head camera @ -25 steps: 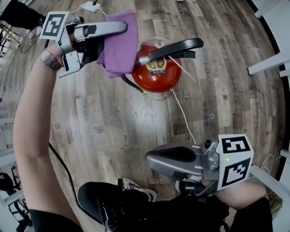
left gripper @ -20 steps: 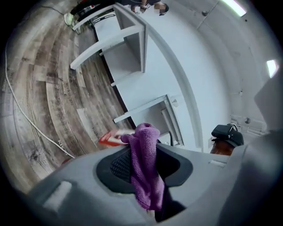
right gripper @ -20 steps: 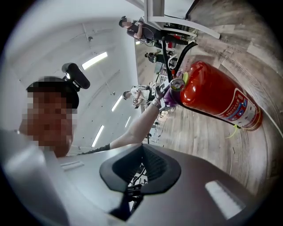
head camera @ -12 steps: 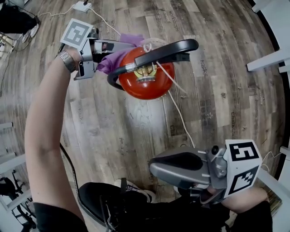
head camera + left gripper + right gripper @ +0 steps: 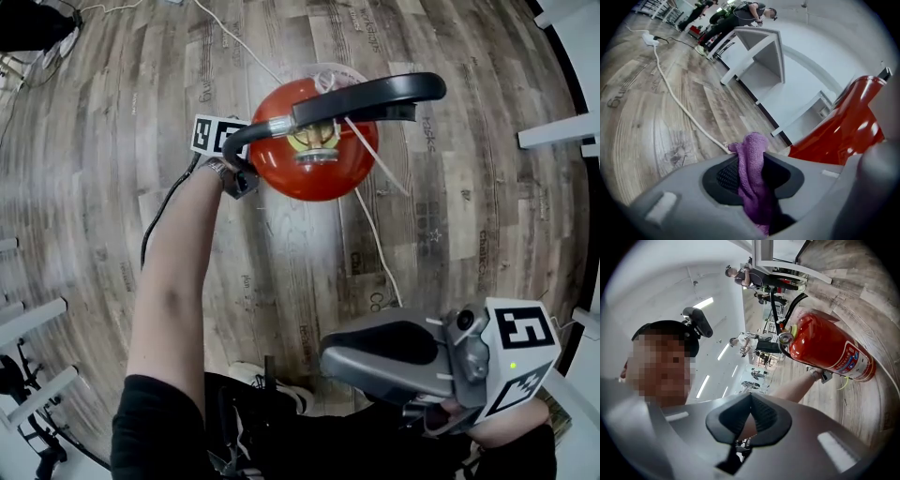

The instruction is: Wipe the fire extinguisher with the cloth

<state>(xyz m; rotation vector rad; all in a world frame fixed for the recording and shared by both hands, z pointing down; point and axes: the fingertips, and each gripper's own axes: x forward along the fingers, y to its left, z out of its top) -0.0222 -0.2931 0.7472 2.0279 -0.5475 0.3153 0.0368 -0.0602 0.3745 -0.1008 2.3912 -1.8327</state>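
Left gripper (image 5: pixel 753 159) is clamped on the purple cloth (image 5: pixel 752 187): the fabric is bunched between the pads and sticks out past the tips. The fire extinguisher (image 5: pixel 314 164) stands upright on the wood floor (image 5: pixel 281 272), and the head view looks down on its black handle (image 5: pixel 370 94). My left gripper is low against the extinguisher's left side. In the head view only its marker cube (image 5: pixel 214 134) shows, the rest is hidden behind the red body. In the left gripper view the red body (image 5: pixel 843 131) sits just right of the jaws. I can't tell whether the cloth touches it. A white cable (image 5: pixel 679 103) runs across the floor beyond. Right gripper (image 5: pixel 328 356) is closed with nothing between its jaws, held near my lap, well apart from the extinguisher.
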